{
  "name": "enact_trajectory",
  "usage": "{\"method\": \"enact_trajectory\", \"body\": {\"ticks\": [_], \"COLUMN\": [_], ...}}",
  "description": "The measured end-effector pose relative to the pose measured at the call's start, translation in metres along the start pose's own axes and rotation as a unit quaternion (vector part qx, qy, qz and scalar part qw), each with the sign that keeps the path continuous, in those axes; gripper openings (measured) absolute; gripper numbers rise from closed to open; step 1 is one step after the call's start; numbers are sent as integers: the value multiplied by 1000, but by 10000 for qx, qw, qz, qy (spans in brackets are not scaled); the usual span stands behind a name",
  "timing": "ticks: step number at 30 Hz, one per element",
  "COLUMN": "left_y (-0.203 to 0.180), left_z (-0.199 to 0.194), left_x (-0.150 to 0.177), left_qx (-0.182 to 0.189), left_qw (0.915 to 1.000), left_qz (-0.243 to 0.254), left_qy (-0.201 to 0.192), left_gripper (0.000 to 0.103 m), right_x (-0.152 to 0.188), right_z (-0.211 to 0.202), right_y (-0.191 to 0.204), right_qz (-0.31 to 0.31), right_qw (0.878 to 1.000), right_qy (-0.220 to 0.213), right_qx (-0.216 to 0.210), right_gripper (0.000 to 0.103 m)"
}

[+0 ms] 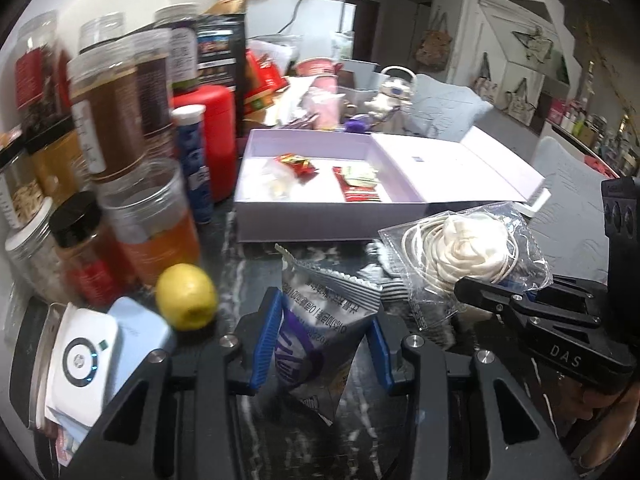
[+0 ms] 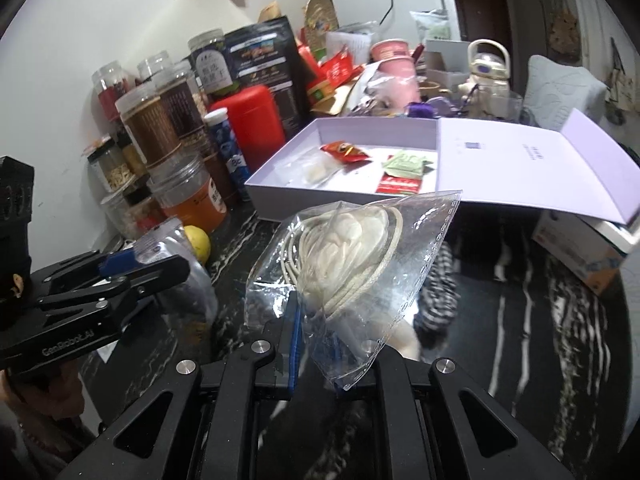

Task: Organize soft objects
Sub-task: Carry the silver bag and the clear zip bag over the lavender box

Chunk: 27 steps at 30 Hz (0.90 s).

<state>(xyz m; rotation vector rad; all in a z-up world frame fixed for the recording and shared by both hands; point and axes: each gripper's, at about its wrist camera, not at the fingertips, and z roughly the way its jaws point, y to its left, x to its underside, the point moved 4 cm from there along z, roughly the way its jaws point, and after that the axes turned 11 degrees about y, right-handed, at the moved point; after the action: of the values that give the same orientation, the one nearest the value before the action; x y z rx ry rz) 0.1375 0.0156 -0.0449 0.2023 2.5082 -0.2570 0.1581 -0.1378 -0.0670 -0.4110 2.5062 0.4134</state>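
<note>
A: What's held?
B: The left gripper (image 1: 320,344) pinches a silver snack pouch (image 1: 320,320); the right gripper (image 2: 316,356) is clamped on a clear cord bag (image 2: 352,264).
A: The target?
B: The open lilac box (image 2: 280,192) lies straight ahead (right side looks nearer).

left gripper (image 1: 320,344) fingers (image 1: 264,340) clamp a snack packet (image 1: 320,328).

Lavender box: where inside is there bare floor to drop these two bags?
In the lavender box, bare floor lies along the back wall and in the right front corner. The red packet, clear packet and green sachet crowd the middle and left.
</note>
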Motion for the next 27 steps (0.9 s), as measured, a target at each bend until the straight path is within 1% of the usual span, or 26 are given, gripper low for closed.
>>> {"method": "enact_trajectory", "body": {"ticks": [4,8,11,16,19,24,26,27], "left_y": [-15,-21,-22,-20,-15,-4,-1,0], "left_z": [4,10,13,17,22,54,62,63], "left_x": [0,6,9,11,10,17,20,21], "left_qx": [55,-64,-80,-124,-129,-274,-354,-353], "left_qw": [9999,9998,9998,9997,9997,9991,9986,9988], "left_qz": [107,180,201,179,139,77,115,108], "left_qy": [13,17,37,-76,-136,329,375,308], "left_gripper": [41,41,41,41,45,50,50,50], "right_x": [7,14,19,24,25,26,26,26], "right_z": [-10,-15,-16,-13,-12,-12,-12,-12], "right_y": [-6,-13,-16,-17,-17,-17,-17,-18], "right_qz": [45,95,124,156,163,168,174,178], "right_qw": [10000,9999,9999,9999,9999,9998,9998,9998], "right_qy": [-60,-84,-68,-29,-13,3,8,6], "right_qx": [36,78,77,52,51,55,58,62], "right_gripper": [13,13,13,13,13,13,13,13]}}
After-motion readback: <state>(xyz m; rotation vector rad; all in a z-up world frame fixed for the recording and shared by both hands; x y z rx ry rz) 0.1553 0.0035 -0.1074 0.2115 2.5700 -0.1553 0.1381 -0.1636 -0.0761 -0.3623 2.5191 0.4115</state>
